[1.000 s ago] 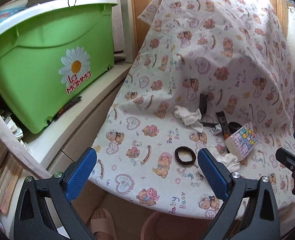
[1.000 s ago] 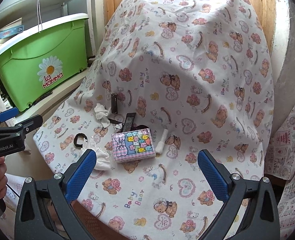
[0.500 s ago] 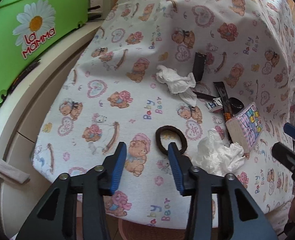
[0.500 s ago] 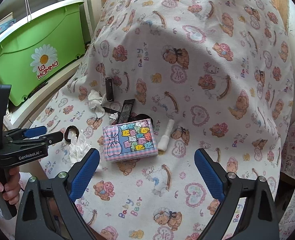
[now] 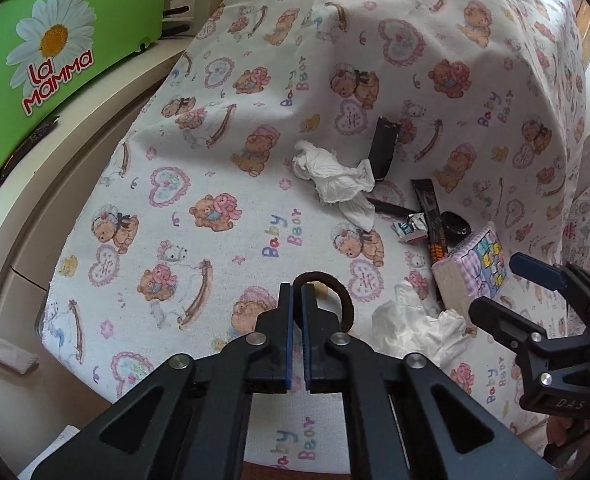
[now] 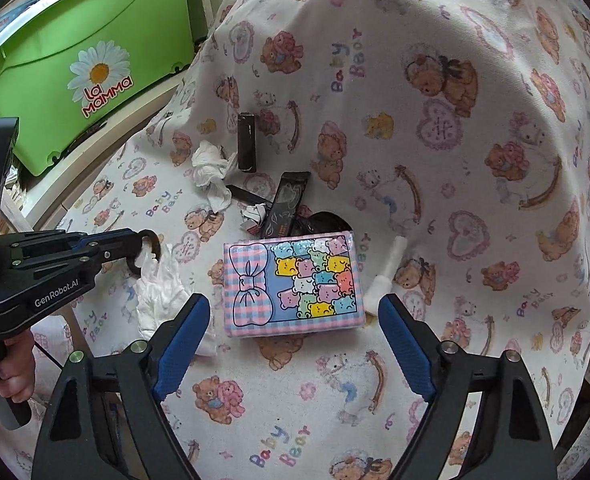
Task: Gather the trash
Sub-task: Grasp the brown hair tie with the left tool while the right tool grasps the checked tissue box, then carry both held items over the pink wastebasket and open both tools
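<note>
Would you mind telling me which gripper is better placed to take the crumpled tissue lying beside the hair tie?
Probably right. The left gripper is shut on the hair tie, while the right gripper has nothing between its closing jaws and sits just beside the tissue.

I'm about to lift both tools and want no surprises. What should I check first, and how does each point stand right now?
1. Left tool shut on the dark brown elastic hair band: ok, the band's loop sticks out past the pads.
2. Band free of the crumpled white tissue beside it: cannot tell, they look very close.
3. Right tool around the pink checked tissue pack with cartoon bears: ok, pack lies between the closing jaws.
4. Right pads pressing on the pack: not ok, gaps on both sides.
5. Small white roll out of the right tool's way: cannot tell, it lies near the pad.
</note>
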